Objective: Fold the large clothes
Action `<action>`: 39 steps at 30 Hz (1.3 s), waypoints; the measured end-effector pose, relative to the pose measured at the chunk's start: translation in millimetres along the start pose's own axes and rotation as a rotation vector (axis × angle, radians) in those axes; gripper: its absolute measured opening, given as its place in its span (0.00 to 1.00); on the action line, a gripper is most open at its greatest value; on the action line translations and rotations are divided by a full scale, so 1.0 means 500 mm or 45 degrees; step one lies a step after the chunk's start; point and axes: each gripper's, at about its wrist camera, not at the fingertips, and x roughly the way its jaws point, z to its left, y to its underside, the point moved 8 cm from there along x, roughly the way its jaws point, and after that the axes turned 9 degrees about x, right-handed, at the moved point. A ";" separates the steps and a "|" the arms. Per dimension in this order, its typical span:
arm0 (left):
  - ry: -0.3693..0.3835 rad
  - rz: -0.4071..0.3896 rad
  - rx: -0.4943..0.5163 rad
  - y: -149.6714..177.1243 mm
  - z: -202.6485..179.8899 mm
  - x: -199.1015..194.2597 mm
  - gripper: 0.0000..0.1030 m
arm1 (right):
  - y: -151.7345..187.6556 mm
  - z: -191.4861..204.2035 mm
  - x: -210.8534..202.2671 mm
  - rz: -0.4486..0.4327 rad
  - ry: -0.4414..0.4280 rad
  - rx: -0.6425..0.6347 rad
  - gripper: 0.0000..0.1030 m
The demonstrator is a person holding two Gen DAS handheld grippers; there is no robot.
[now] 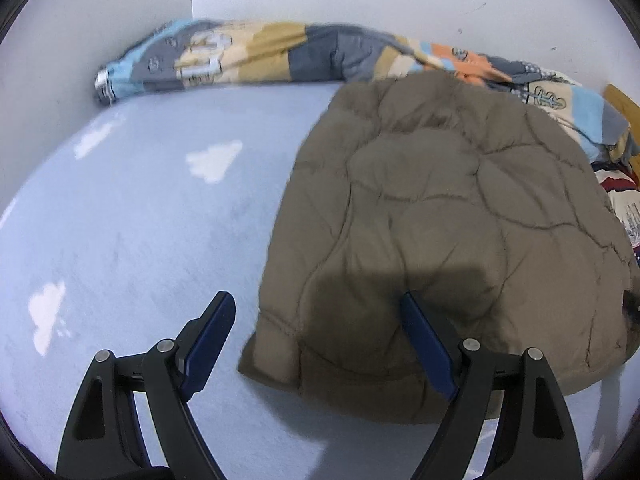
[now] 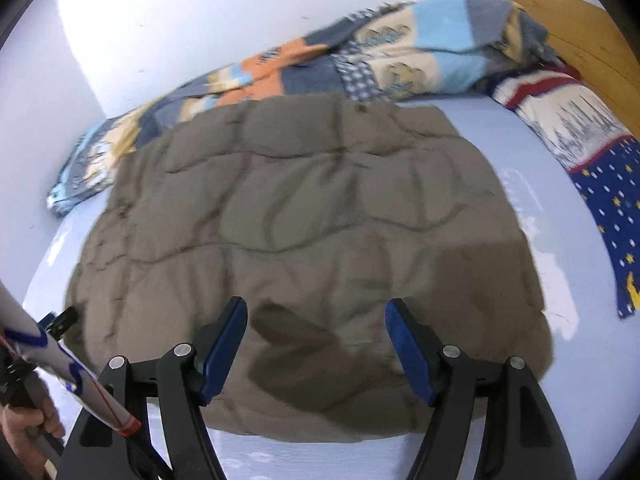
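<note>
A large brown quilted garment (image 1: 448, 216) lies folded flat on the pale blue bed sheet (image 1: 140, 220); it also shows in the right wrist view (image 2: 304, 216). My left gripper (image 1: 316, 300) is open and empty, hovering over the garment's near left corner, one finger over the sheet, the other over the fabric. My right gripper (image 2: 316, 308) is open and empty above the garment's near edge. The other hand-held gripper (image 2: 60, 320) shows at the far left of the right wrist view, with a hand (image 2: 24, 432) on it.
A rolled patchwork blanket (image 1: 248, 56) lies along the white wall behind the garment; it also shows in the right wrist view (image 2: 400, 56). A navy starred pillow (image 2: 600, 184) lies at the right by a wooden headboard (image 2: 580, 28).
</note>
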 end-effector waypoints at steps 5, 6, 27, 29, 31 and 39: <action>0.022 -0.007 0.019 -0.013 0.002 -0.015 0.82 | 0.015 -0.020 0.033 0.087 -0.031 0.066 0.76; 0.035 -0.014 -0.003 -0.020 0.010 -0.022 0.82 | 0.009 -0.020 0.024 0.079 -0.043 0.075 0.76; 0.423 0.193 -0.613 0.047 0.102 0.004 0.82 | -0.035 -0.278 -0.095 -0.005 -0.014 0.533 0.85; 0.424 0.194 -0.651 0.061 0.091 0.007 0.82 | -0.021 -0.310 -0.093 0.005 -0.029 0.614 0.86; 0.417 0.189 -0.692 0.075 0.083 0.010 0.82 | -0.004 -0.349 -0.089 0.017 -0.059 0.725 0.87; 0.479 0.140 -0.859 0.112 0.073 0.019 0.82 | 0.054 -0.365 -0.024 0.100 -0.356 1.036 0.88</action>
